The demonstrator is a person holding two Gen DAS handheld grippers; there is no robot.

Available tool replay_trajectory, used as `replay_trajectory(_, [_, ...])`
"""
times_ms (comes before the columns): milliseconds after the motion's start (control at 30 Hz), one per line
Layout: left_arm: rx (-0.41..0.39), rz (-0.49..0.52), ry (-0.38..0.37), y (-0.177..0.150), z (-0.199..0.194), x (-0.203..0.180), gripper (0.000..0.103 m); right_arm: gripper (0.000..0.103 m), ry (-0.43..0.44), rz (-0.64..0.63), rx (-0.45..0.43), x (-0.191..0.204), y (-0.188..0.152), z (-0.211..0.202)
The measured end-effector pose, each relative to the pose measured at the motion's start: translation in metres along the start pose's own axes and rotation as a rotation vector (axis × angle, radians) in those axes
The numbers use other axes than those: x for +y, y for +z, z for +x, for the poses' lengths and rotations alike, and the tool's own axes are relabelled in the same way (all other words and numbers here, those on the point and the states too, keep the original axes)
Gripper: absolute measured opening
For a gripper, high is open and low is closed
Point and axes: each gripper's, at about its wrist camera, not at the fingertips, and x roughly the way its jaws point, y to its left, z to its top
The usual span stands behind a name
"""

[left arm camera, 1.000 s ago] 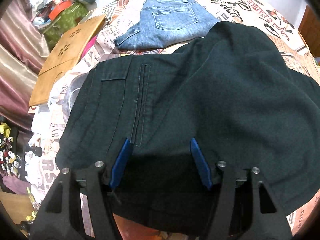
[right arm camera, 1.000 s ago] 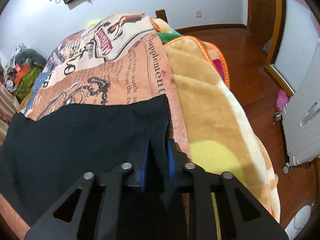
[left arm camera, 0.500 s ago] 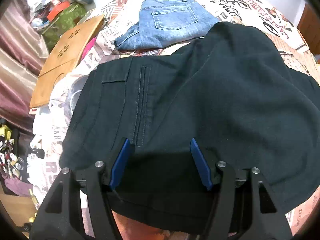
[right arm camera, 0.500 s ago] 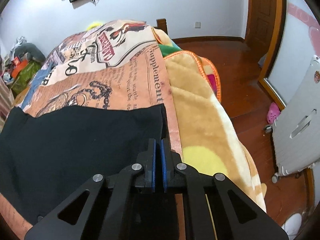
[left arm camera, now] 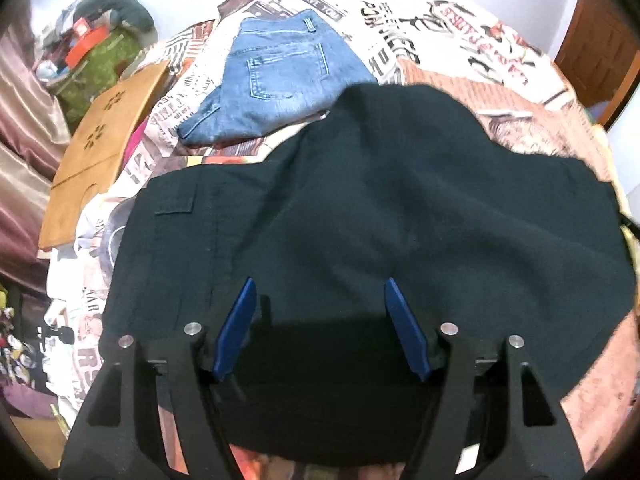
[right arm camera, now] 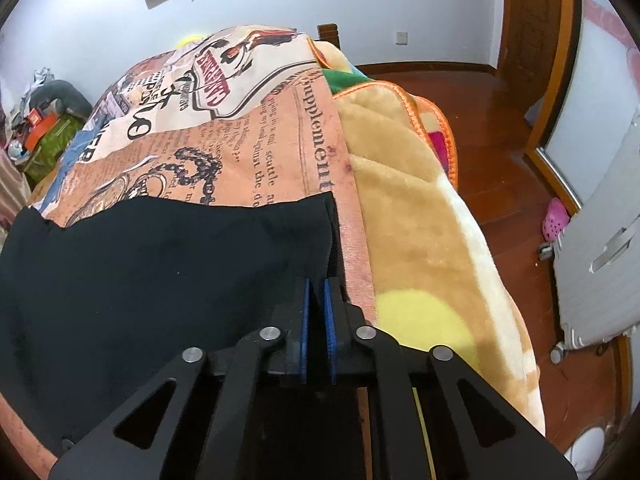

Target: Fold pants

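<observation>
The dark green-black woven pants [left arm camera: 360, 208] lie spread across my newspaper-print bedspread [left arm camera: 460, 48], waist end toward my left side and hem end at the bed's right edge. A second ago my right gripper [right arm camera: 317, 304] had its blue pads apart around the hem corner; now they are pressed nearly together on that corner of cloth, so I judge the grasp made and the fold ready to begin from this side. My left gripper [left arm camera: 322, 320] has not closed: its blue pads [left arm camera: 236, 332] stand wide apart, hovering above the near edge of the pants with nothing between them that I can see gripped.

The fabric looks matte and soft, humped in the middle with shallow wrinkles, a flap pocket and stitched seam showing near the waist.

Beyond it lie folded blue denim jeans [left arm camera: 276, 80] and a tan wooden board [left arm camera: 100, 152]; a yellow plush blanket [right arm camera: 420, 248] hangs off the right edge.
</observation>
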Motion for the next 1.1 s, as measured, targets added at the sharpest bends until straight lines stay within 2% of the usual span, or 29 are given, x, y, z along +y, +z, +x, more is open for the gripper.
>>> replay_trajectory(133, [-0.05,0.011,0.059,-0.004,0.0,-0.007,0.071,0.006,-0.012,-0.034,0.005,0.002,0.001,-0.001])
replay_trajectory(233, [-0.058,0.016,0.072,-0.006,0.0,-0.008,0.071,0.005,-0.027,-0.041,0.0,0.003,0.001,0.002])
replay_trajectory(367, [-0.056,0.013,0.076,-0.005,0.002,-0.007,0.073,0.004,-0.086,-0.096,-0.074,0.011,0.009,-0.007])
replay_trajectory(533, [-0.056,-0.003,0.071,-0.006,0.003,-0.004,0.076,0.004,-0.117,-0.132,-0.184,0.016,0.03,-0.033])
replay_trajectory(667, [-0.057,-0.011,0.065,-0.007,0.003,-0.004,0.077,0.003,-0.154,-0.152,-0.211,0.016,0.041,-0.035])
replay_trajectory(733, [-0.057,-0.016,0.062,-0.007,0.003,-0.003,0.077,0.003,-0.162,-0.156,-0.184,0.015,0.041,-0.025])
replay_trajectory(900, [-0.051,-0.037,0.049,-0.007,0.004,0.001,0.081,0.004,-0.157,-0.138,0.007,0.009,0.027,0.025])
replay_trajectory(967, [-0.047,-0.043,0.044,-0.007,0.004,0.003,0.082,0.005,-0.168,-0.129,0.012,0.007,0.027,0.026])
replay_trajectory(1033, [-0.041,-0.031,0.04,-0.005,0.003,0.003,0.081,0.013,-0.167,-0.114,0.039,0.004,0.032,0.022])
replay_trajectory(1100, [-0.031,-0.002,0.042,0.001,-0.002,0.001,0.081,0.015,-0.166,-0.116,0.057,0.0,0.034,0.013])
